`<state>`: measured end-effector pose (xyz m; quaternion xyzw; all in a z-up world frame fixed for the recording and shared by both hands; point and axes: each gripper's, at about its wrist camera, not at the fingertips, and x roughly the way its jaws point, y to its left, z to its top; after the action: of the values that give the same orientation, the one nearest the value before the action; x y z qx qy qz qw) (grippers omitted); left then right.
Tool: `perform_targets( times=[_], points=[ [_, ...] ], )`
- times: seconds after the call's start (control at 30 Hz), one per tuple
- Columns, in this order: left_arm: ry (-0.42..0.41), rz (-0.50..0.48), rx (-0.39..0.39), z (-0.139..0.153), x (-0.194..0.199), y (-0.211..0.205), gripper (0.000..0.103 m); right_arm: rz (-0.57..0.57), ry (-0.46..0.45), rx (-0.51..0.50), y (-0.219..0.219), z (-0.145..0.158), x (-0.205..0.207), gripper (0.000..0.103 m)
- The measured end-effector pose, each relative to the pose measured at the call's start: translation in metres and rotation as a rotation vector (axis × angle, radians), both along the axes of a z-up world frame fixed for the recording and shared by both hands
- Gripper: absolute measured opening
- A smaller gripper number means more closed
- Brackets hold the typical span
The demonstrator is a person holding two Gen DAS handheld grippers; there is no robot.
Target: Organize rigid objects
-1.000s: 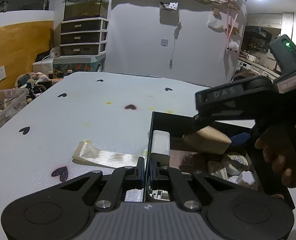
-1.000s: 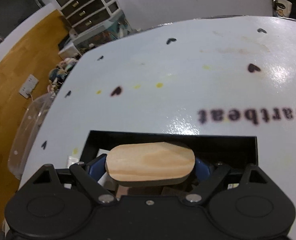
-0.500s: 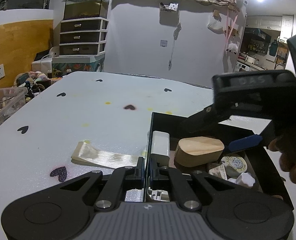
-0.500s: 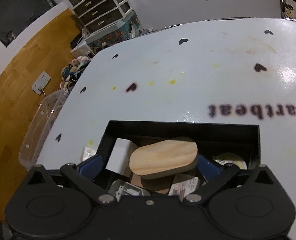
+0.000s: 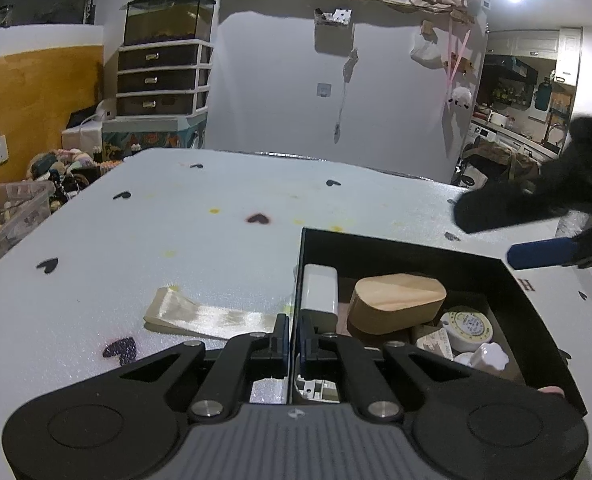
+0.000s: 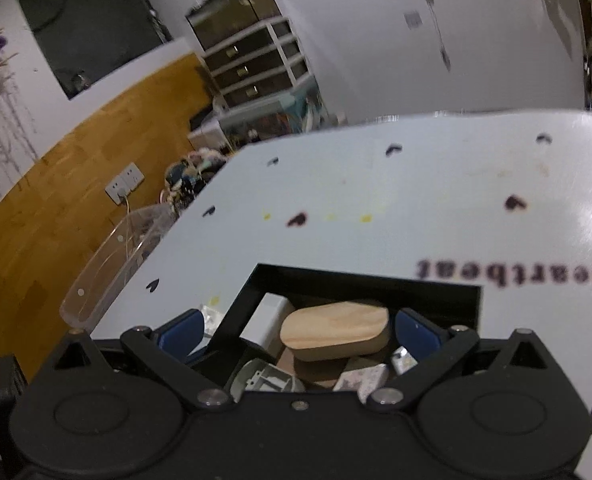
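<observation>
Pale wood marks the item most plainly put away: a rounded oval wooden block lies on top of the other pieces inside the black open-topped rectangular box, and nothing grips it. Judging from how things lie, the task looks well advanced, since the box is fairly full and only a flat strip of shiny cream material lies on the white foam tabletop printed with black hearts, just outside the box's left wall; whether that strip counts as something to sort, I cannot say. Inside the box, a white rectangular plastic block stands against the left wall, touching or nearly touching the wooden piece; to the right sit a round white roll with a printed label, a small white lobed knob and some grey and brown bits underneath that are too hidden to name. The left gripper has its jaws closed on the box's left wall, apparently steadying it. The right gripper hovers above the box with its blue-padded fingers spread wide on either side of the wooden block and apart from it, holding nothing; its view is motion-blurred, so its exact height is uncertain.
</observation>
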<state>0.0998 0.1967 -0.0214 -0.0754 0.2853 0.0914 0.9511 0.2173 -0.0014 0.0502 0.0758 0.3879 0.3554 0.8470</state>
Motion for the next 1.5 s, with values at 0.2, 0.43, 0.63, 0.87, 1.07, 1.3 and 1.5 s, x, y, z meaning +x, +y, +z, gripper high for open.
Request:
perform_targets(
  times=[0.2, 0.43, 0.63, 0.87, 1.07, 1.3, 1.5],
  points=[
    [-0.059, 0.006, 0.035, 0.018, -0.011, -0.006, 0.004, -0.029, -0.157, 0.016, -0.025, 0.009, -0.025, 0.103],
    [-0.156, 0.004, 0.058, 0.046, -0.037, -0.025, 0.012, -0.085, -0.302, 0.018, -0.057, 0.014, -0.053, 0.103],
    [-0.181, -0.003, 0.057, 0.047, -0.061, -0.041, 0.051, -0.135, -0.382, 0.001, -0.082, 0.007, -0.080, 0.103],
    [-0.219, 0.015, 0.039, 0.039, -0.087, -0.055, 0.092, -0.183, -0.412, -0.031, -0.107, -0.011, -0.107, 0.103],
    [-0.273, 0.036, 0.066, 0.038, -0.112, -0.067, 0.103, -0.217, -0.468, -0.063, -0.126, -0.021, -0.136, 0.103],
    [-0.257, 0.035, 0.148, 0.033, -0.134, -0.087, 0.103, -0.266, -0.497, -0.084, -0.143, -0.026, -0.167, 0.103],
    [-0.274, -0.003, 0.161, 0.030, -0.156, -0.100, 0.103, -0.308, -0.506, -0.070, -0.155, -0.028, -0.190, 0.103]
  ],
)
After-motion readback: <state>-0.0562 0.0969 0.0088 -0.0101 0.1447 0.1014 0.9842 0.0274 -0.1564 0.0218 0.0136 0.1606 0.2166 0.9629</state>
